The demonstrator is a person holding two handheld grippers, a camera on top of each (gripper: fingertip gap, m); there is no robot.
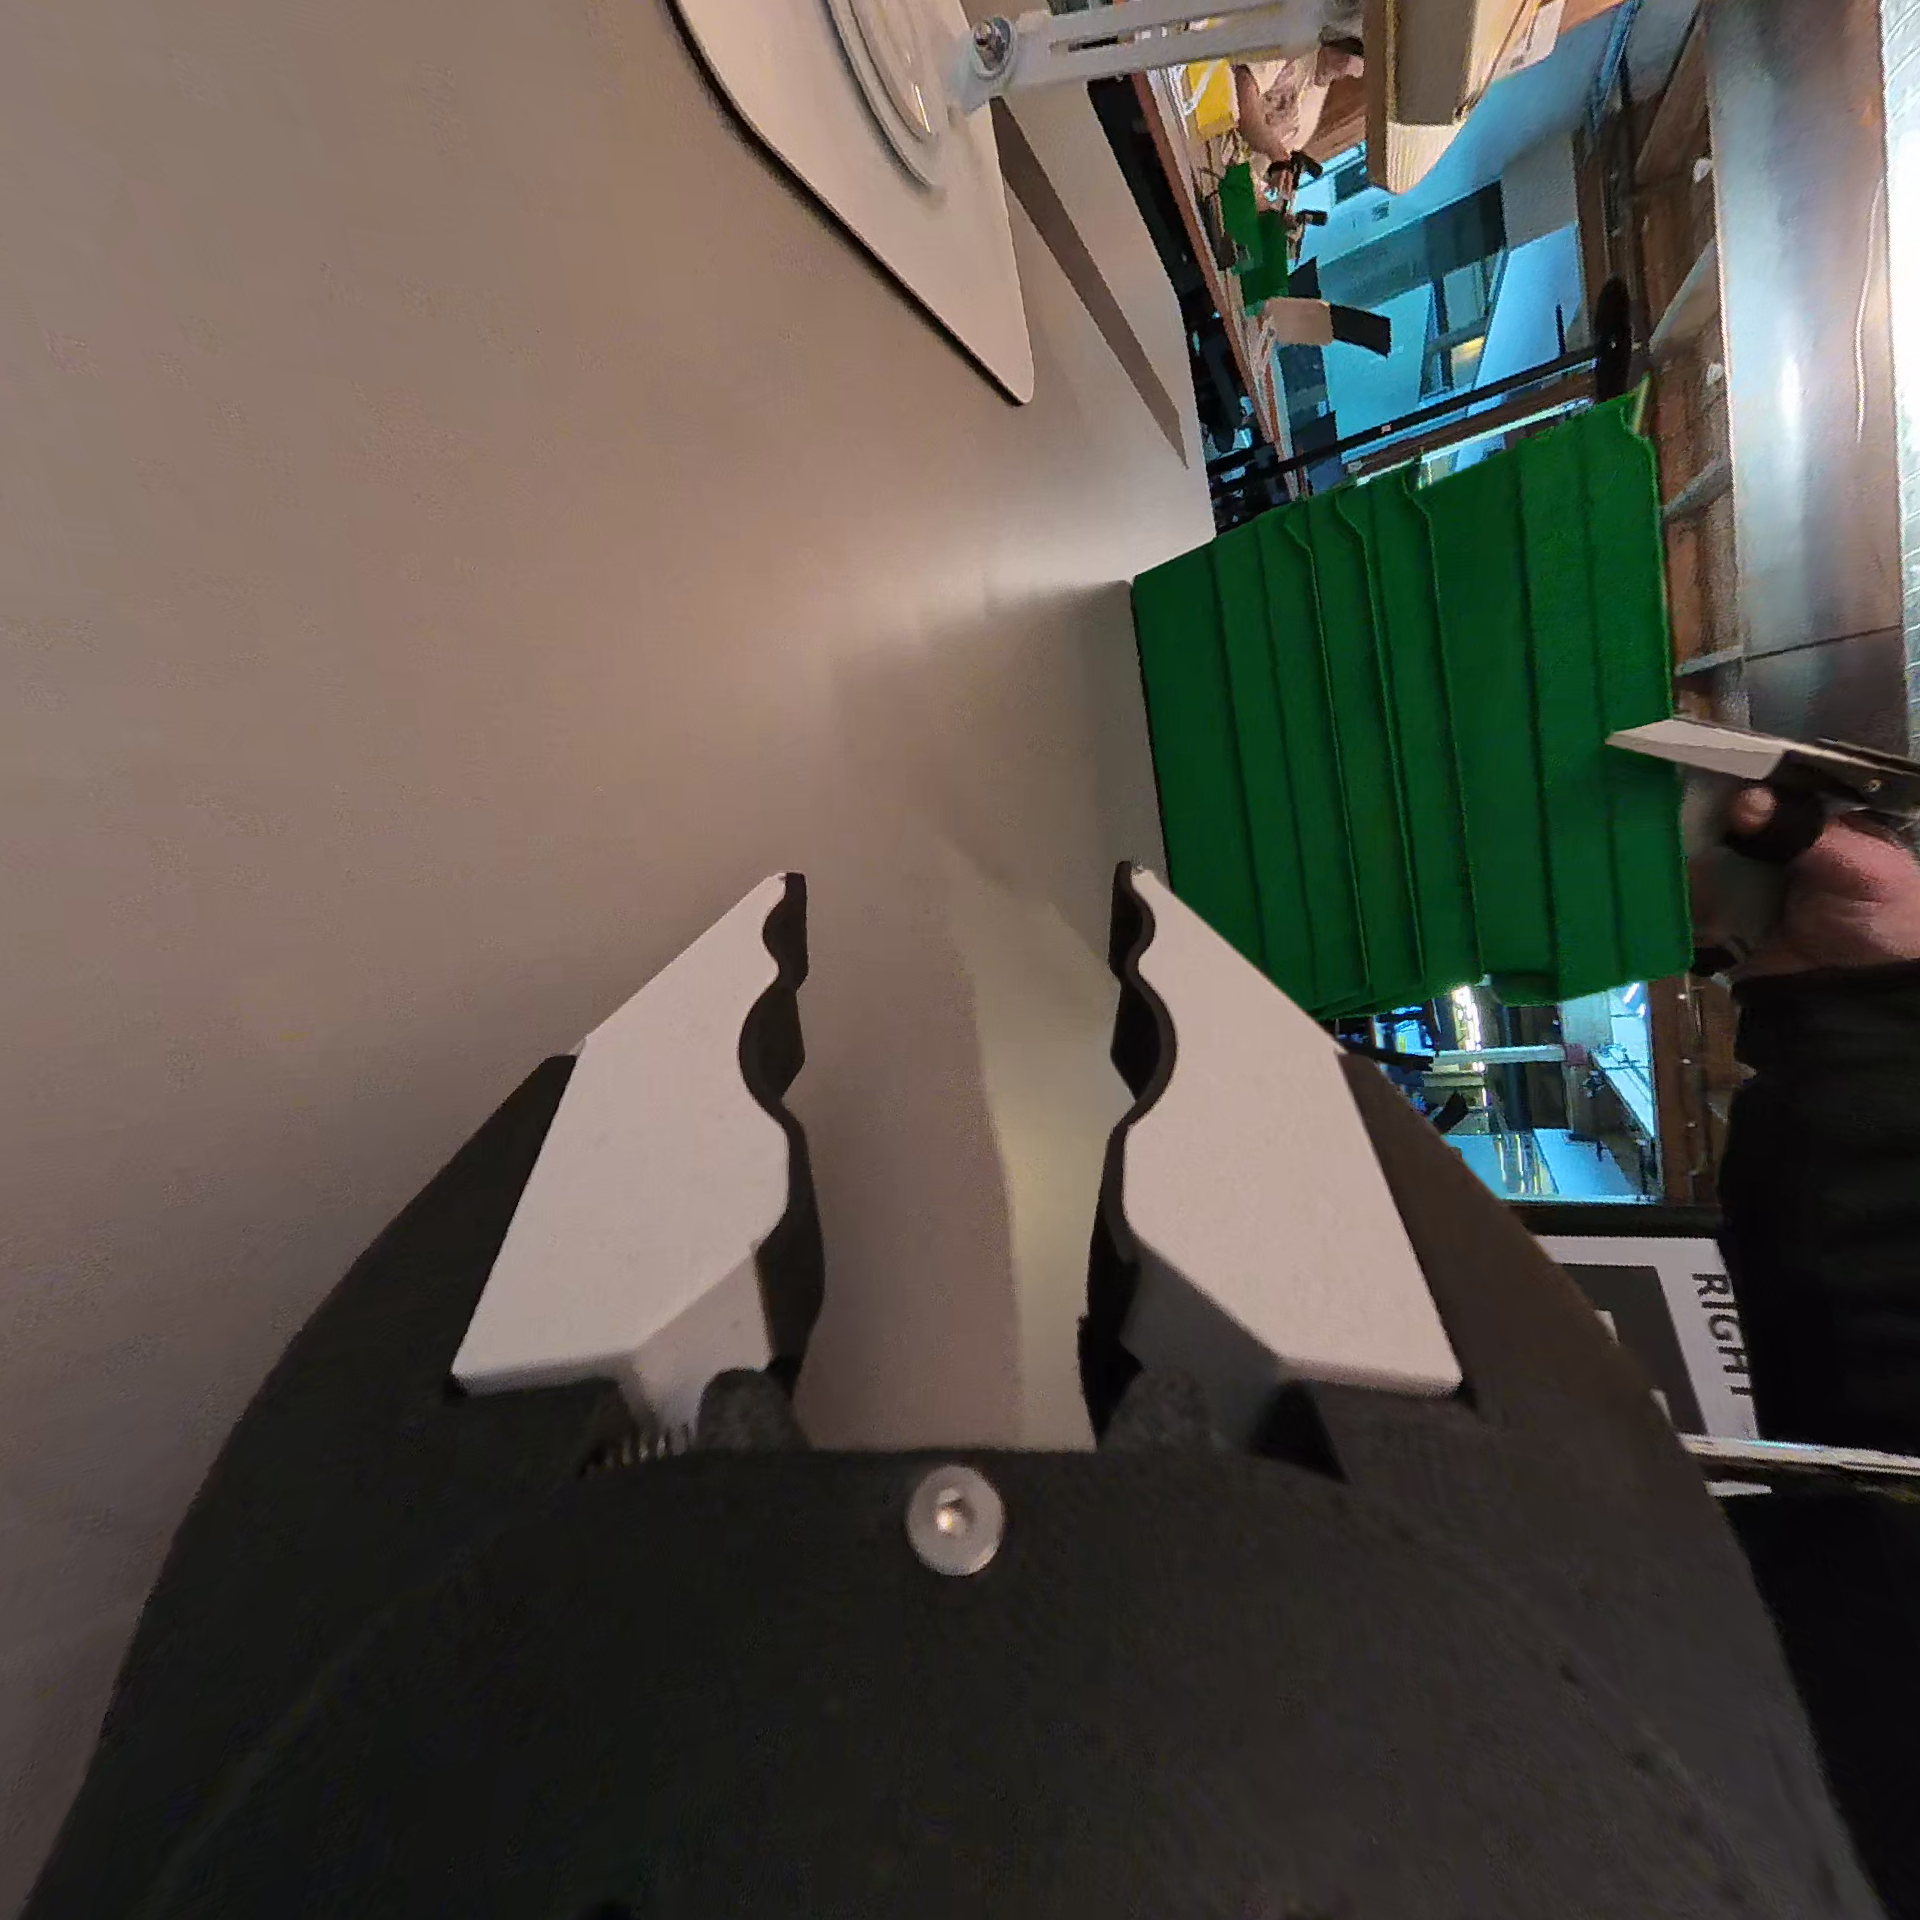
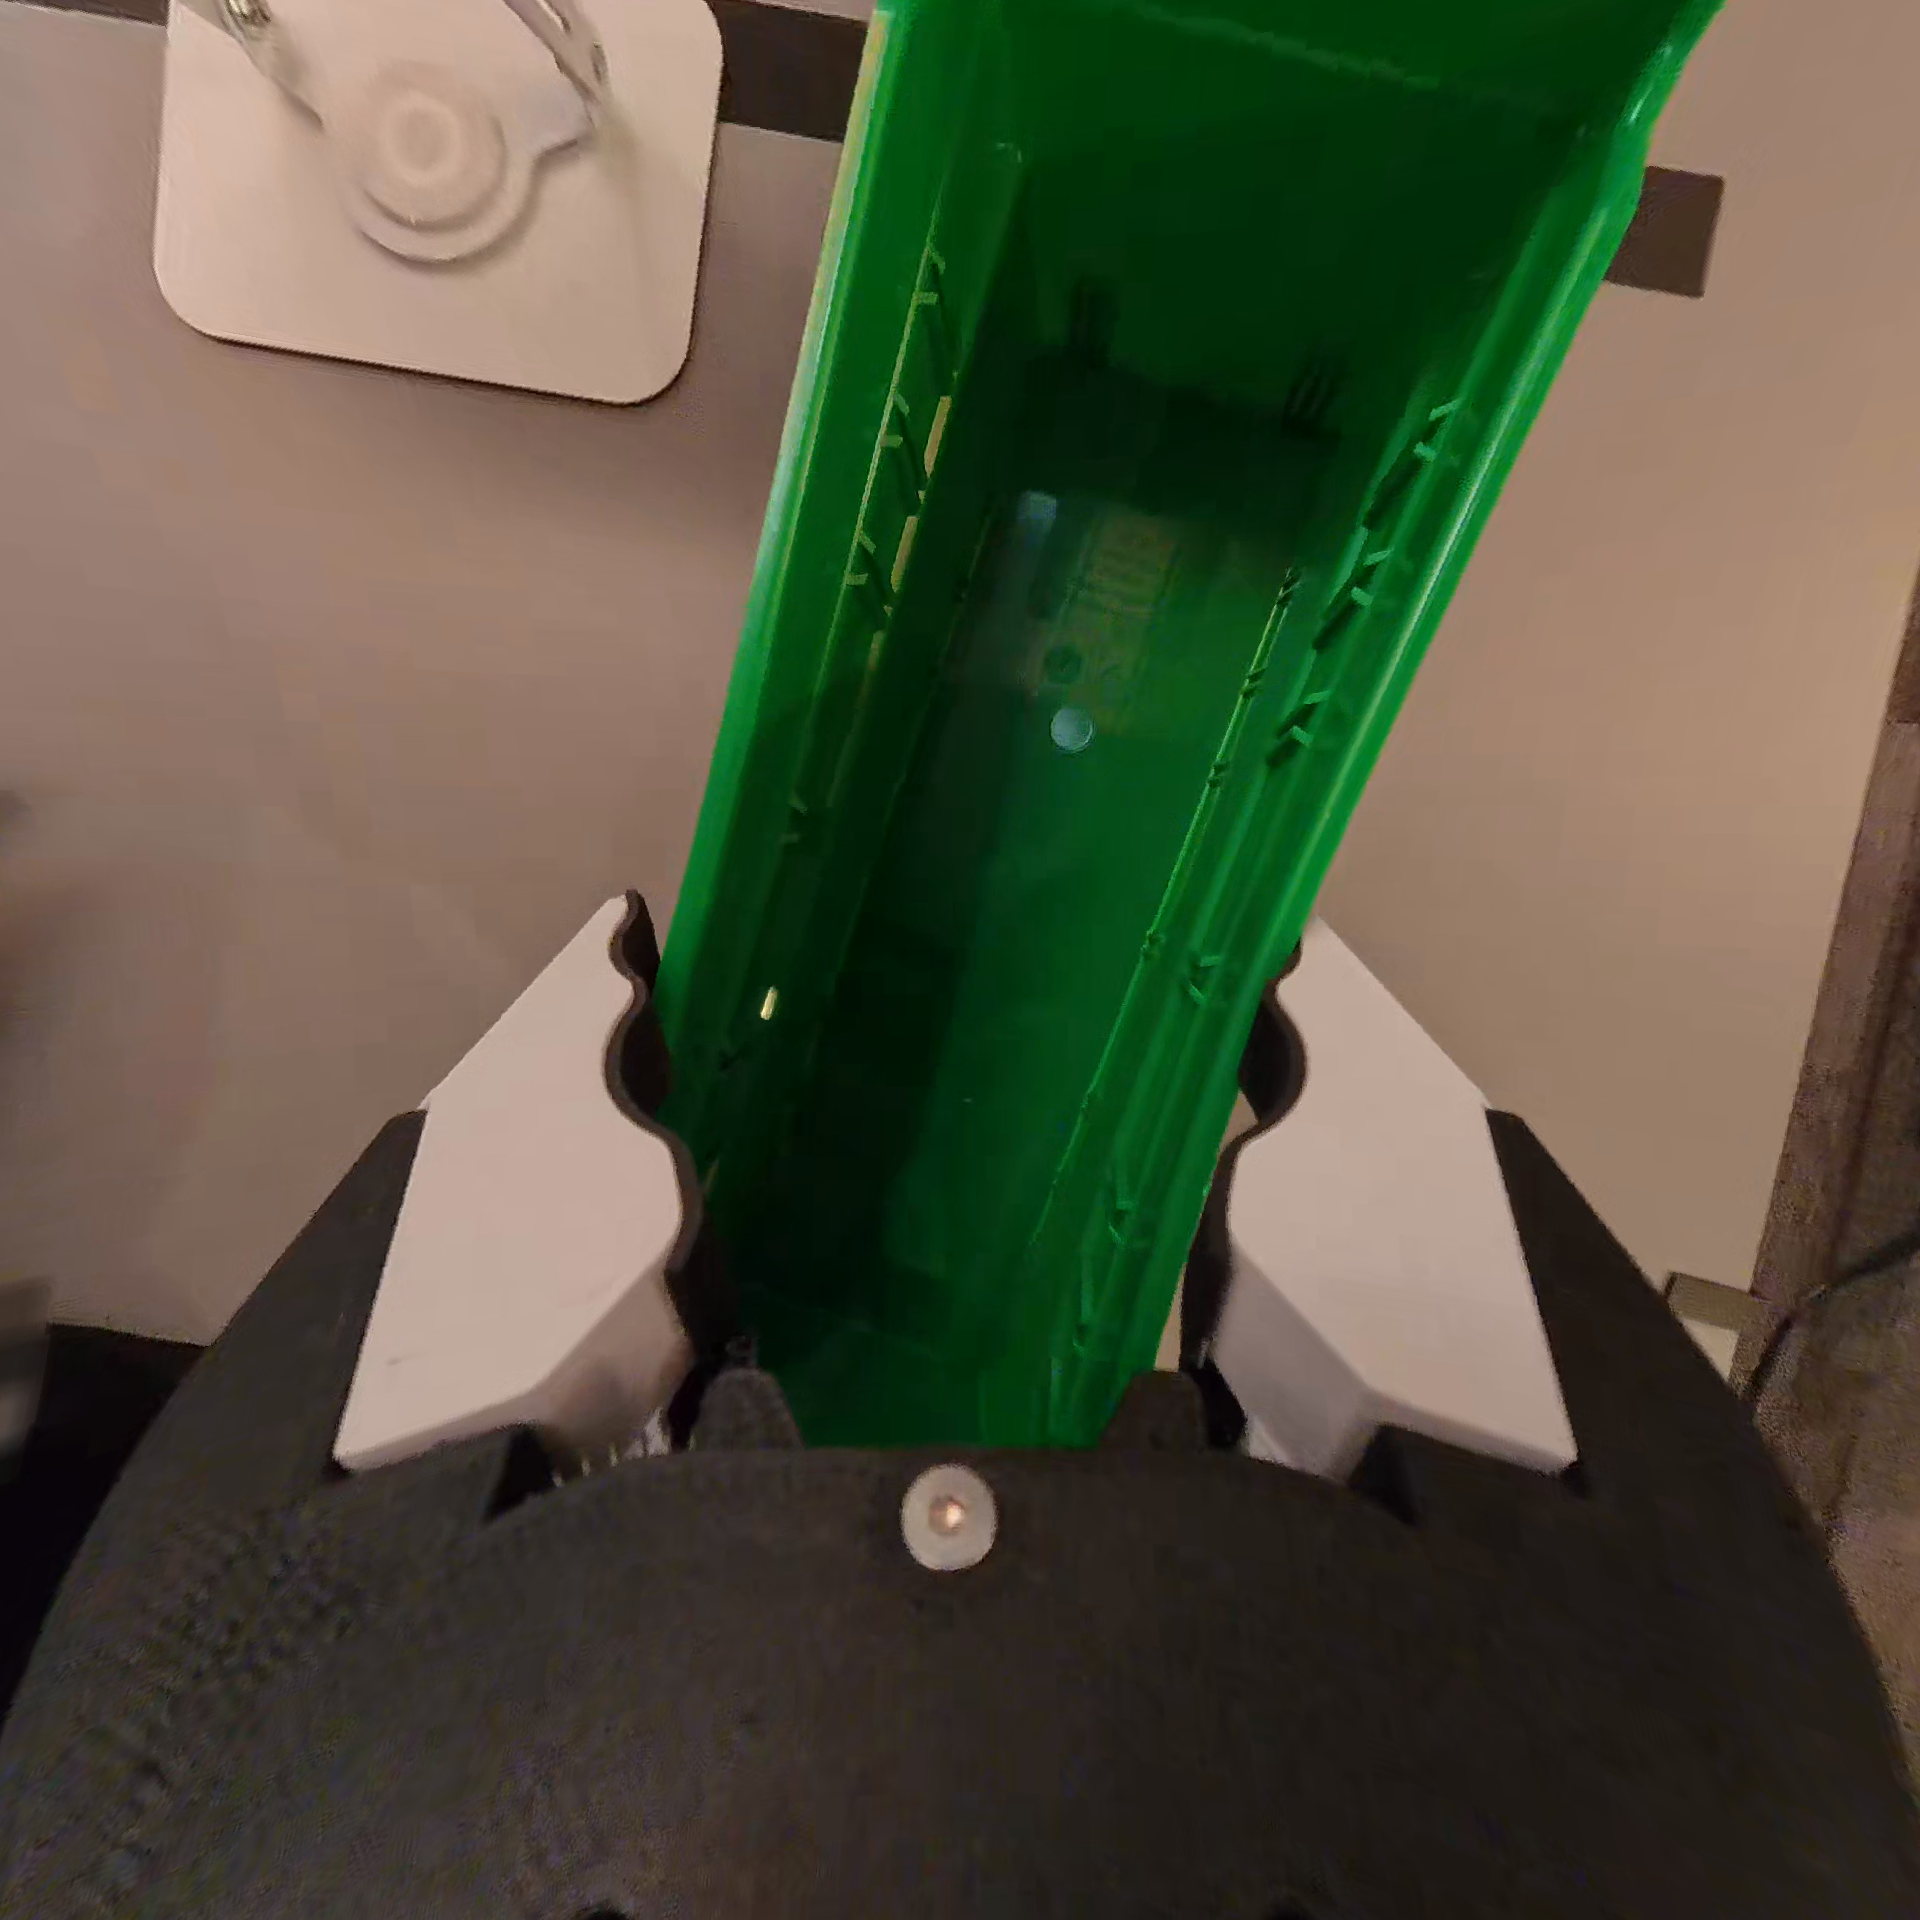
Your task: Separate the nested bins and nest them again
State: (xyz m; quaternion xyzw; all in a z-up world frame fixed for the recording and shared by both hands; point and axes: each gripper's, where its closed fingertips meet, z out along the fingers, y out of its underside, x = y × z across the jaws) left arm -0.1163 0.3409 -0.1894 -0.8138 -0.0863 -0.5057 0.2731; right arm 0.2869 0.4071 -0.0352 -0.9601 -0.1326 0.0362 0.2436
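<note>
the right tool (image 2: 956, 1049) is clamped across a stack of nested green bins (image 2: 1049, 831), one white finger with its wavy black pad pressed on each long outer side. the camera looks down into the open top of the innermost bin, whose dark green floor shows a round mark and moulded lettering. thin ribs and the stepped rims of the outer bins run along both inner walls. the stack reaches away from the tool over the beige worktop (image 2: 364, 727). a white square base plate (image 2: 260, 291) with a round disc and a metal bracket sits on the worktop to the upper left of the bins, apart from them.

the left tool (image 1: 958, 914) is empty, its fingers parted by a moderate gap with only bare worktop (image 1: 416, 727) showing between them. this view is rolled on its side. the same stack of green bins (image 1: 1403, 748) stands beyond the tool's right finger, clear of it, its several overlapping rims stepped one after another. at the far edge of the stack one white finger of the right tool (image 1: 1704, 753) touches the outermost bin, with a person's hand (image 1: 1839, 894) behind it. the white base plate (image 1: 914, 208) lies farther along the worktop, well apart from the bins.
</note>
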